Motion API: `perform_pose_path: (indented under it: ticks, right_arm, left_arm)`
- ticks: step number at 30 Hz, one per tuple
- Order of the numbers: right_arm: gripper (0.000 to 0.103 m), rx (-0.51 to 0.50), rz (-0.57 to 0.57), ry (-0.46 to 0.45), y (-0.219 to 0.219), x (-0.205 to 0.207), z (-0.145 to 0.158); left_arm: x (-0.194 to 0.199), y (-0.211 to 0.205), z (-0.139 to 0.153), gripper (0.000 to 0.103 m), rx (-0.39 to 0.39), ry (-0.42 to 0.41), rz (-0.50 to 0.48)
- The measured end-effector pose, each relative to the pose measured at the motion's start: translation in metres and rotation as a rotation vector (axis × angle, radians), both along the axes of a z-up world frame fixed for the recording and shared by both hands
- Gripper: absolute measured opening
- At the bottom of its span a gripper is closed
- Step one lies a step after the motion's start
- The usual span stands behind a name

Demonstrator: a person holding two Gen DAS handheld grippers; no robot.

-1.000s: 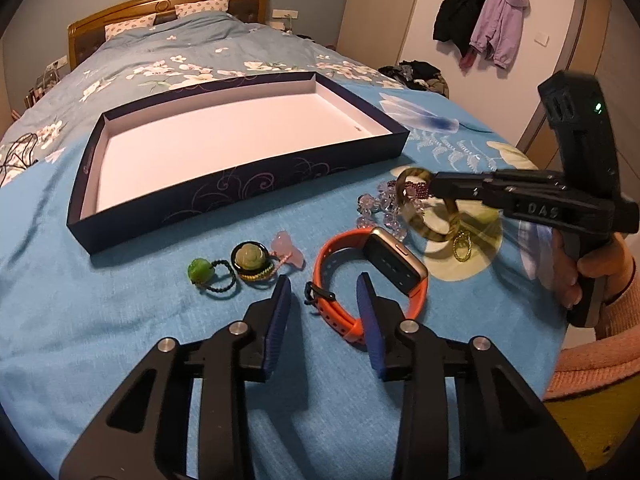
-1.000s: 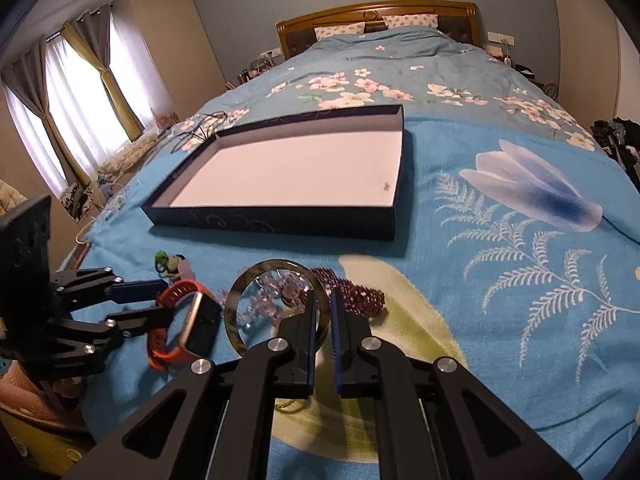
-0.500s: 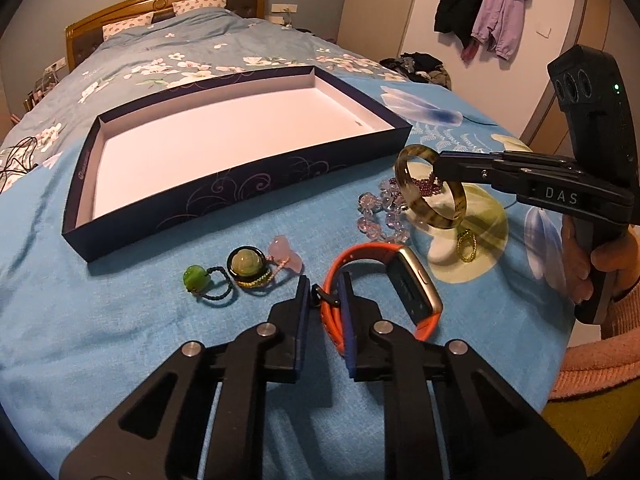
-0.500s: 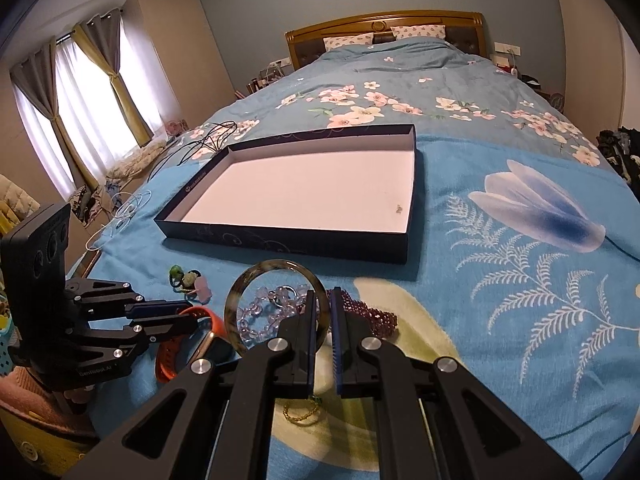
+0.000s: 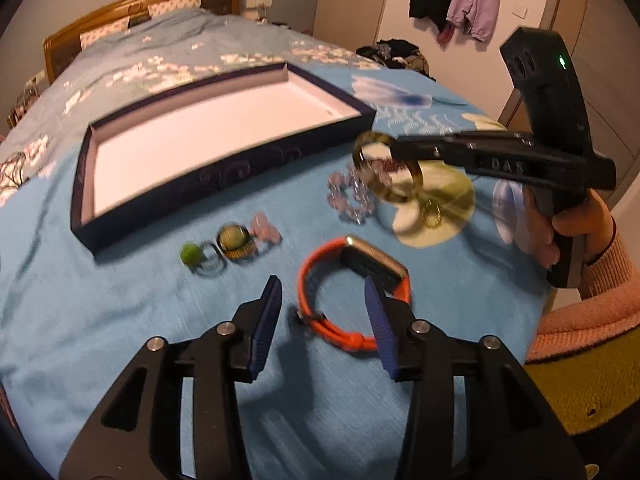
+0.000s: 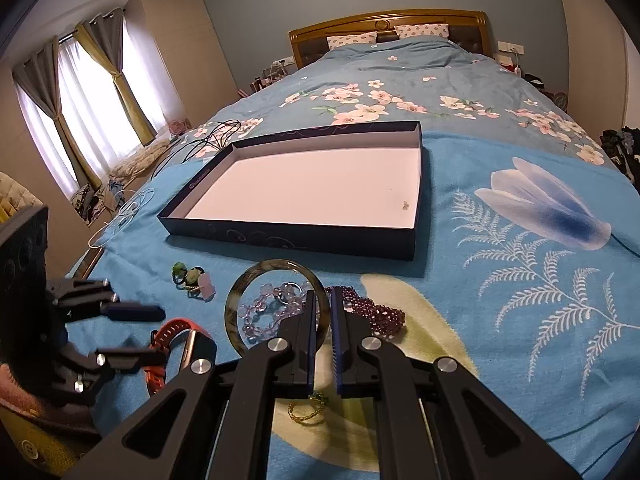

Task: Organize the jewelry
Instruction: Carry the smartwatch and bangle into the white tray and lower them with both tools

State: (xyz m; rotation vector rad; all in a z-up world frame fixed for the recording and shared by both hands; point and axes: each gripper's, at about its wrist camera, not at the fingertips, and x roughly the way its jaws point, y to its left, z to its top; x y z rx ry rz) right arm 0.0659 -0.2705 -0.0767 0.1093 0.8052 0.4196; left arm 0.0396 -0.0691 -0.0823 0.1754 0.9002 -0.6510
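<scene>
Tray (image 6: 296, 236): empty, on bed. Bangle (image 6: 240, 300): clamped in right gripper (image 6: 322, 316), lifted. Watch (image 5: 352, 280): on bed between just-opened left gripper (image 5: 322, 312) pads, unheld. Beads, rings: unsorted.

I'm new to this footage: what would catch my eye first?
The right tool, shut on a dark bangle held above the blue bedspread. Beyond it lies a wide navy box with a white floor. Nearer, an orange watch lies between the open left tool's fingers.
</scene>
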Motion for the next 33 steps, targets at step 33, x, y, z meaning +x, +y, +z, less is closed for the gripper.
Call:
perform_pose_path:
  ticks: [33]
  right_arm:
    - [0.007, 0.001, 0.009, -0.094, 0.012, 0.075, 0.04]
  left_arm:
    - [0.108, 0.074, 0.046, 0.006, -0.165, -0.059, 0.36]
